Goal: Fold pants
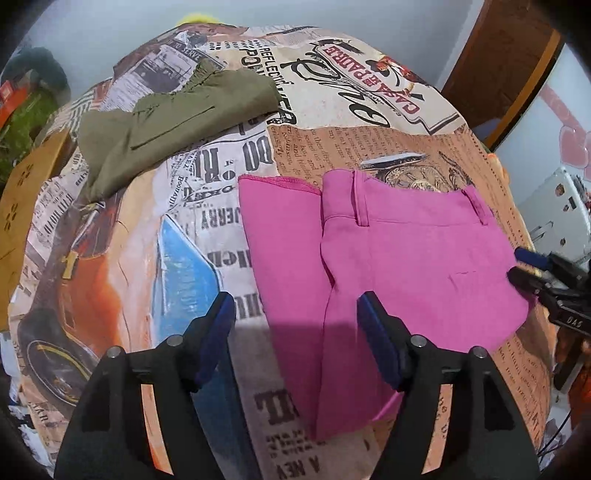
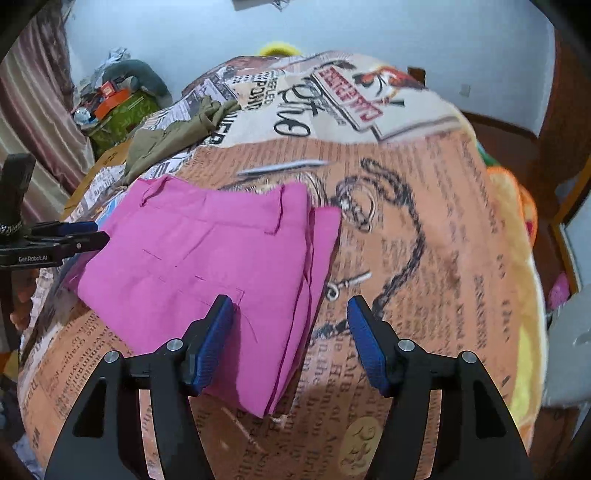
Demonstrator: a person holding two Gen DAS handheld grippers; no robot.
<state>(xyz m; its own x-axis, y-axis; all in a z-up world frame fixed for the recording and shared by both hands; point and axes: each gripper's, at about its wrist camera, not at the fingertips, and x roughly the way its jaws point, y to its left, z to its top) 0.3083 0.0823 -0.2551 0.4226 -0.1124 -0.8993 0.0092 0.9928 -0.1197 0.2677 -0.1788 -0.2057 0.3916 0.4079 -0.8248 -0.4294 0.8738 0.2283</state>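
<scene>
Left tongs (image 1: 295, 317) nearest lens, jaws spread, gripping nothing, hovering over near edge of pink pants (image 1: 388, 258). Right tongs (image 2: 291, 321) same deal: released, empty, left pad over pants' edge at 6 o'clock. Pants lie folded flat on newspaper-print bedspread (image 1: 184, 229), waistband at 12 o'clock. Green pants (image 1: 166, 125) parked at 10 o'clock, well apart. Looks like fold just got dropped. Tip: check edges line up, smooth any bulge, pinch both near corners evenly before next fold.

Beyond the tongs, a pale blue wall (image 2: 332, 29) backs the newsprint-patterned bedspread (image 2: 424, 221), with a striped curtain (image 2: 33, 110) left and brown wood furniture (image 1: 498, 66) right.
</scene>
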